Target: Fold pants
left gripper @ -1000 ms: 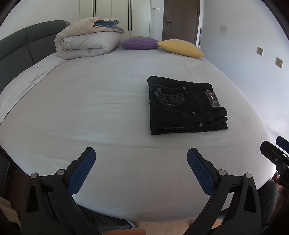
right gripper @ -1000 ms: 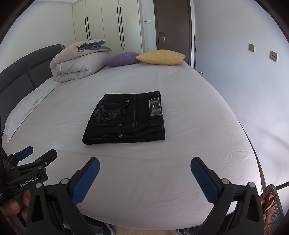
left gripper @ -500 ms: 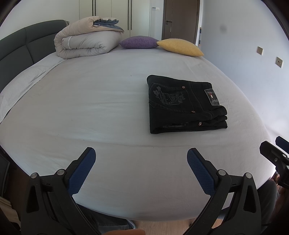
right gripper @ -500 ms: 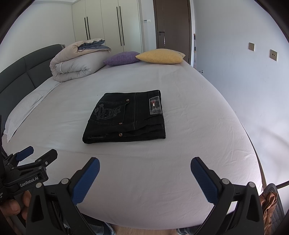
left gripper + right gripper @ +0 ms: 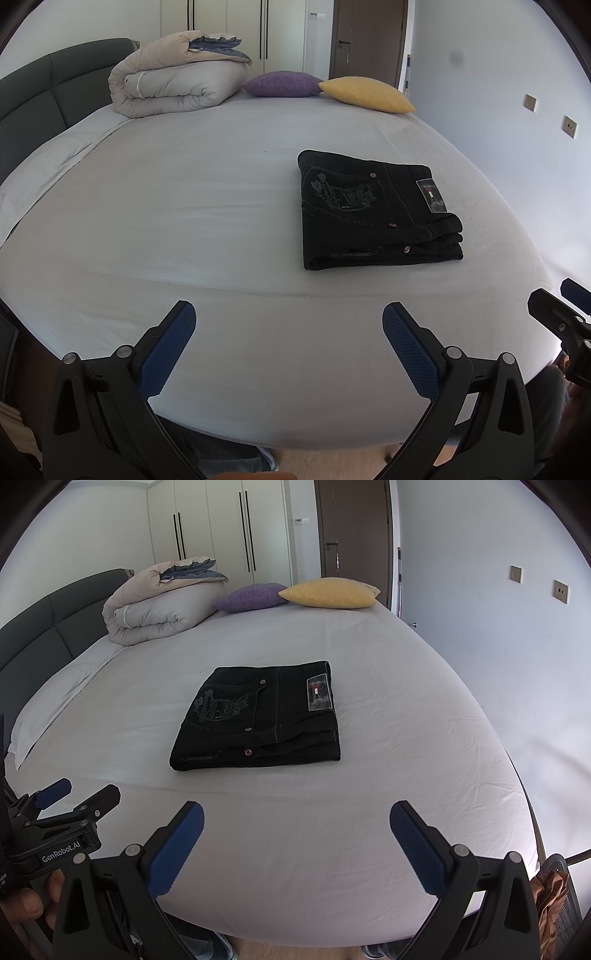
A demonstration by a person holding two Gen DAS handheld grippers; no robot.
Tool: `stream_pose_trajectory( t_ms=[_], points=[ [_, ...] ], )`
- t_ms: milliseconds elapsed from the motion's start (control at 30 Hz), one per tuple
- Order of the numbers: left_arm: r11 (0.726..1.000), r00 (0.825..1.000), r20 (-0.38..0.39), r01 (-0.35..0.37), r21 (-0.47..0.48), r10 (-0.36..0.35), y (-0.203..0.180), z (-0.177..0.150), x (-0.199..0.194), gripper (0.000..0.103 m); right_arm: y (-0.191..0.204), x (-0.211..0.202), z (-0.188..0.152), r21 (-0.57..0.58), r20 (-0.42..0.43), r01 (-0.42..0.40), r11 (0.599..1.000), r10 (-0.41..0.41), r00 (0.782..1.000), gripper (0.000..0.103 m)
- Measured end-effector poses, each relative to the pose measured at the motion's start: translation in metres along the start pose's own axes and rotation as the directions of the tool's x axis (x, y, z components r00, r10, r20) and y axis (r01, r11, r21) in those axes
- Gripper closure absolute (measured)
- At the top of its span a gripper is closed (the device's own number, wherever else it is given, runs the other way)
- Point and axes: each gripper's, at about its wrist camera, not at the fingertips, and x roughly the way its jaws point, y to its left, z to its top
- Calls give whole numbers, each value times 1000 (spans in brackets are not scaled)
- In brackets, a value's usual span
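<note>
Black pants (image 5: 373, 212) (image 5: 262, 716) lie folded into a compact rectangle on the white bed (image 5: 184, 221), an embroidered back pocket and a label patch facing up. My left gripper (image 5: 288, 314) hovers open over the near edge of the bed, well short of the pants and to their left. My right gripper (image 5: 295, 812) is also open, nothing between its blue pads, near the bed's front edge and in front of the pants. Each gripper shows at the edge of the other's view.
A rolled beige duvet (image 5: 173, 85) (image 5: 162, 605), a purple pillow (image 5: 282, 84) and a yellow pillow (image 5: 365, 94) sit at the far end. A dark headboard (image 5: 44, 96) runs along the left. A wall with switches is at the right; wardrobe and door stand behind.
Both views shift very slightly; the pants stay put and both grippers stay open.
</note>
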Motion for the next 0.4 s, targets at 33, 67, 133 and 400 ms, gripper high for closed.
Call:
stream_pose_trajectory(
  t_ms=[33, 67, 133, 400],
  points=[
    [1000, 1000, 0, 0, 1, 0, 1, 0, 0, 0, 1, 0, -2, 0, -2, 0, 1000, 0, 1000, 0],
    [1000, 1000, 0, 1, 2, -1, 0, 0, 0, 0, 2, 1, -3, 0, -2, -1, 1000, 1, 1000, 0],
    [1000, 1000, 0, -1, 2, 1, 0, 0, 0, 0, 2, 0, -4, -1, -2, -1, 1000, 1, 1000, 0],
    [1000, 1000, 3, 3, 5, -3, 1, 0, -1, 0, 1, 0, -5, 0, -3, -2, 1000, 2, 1000, 0]
  ],
)
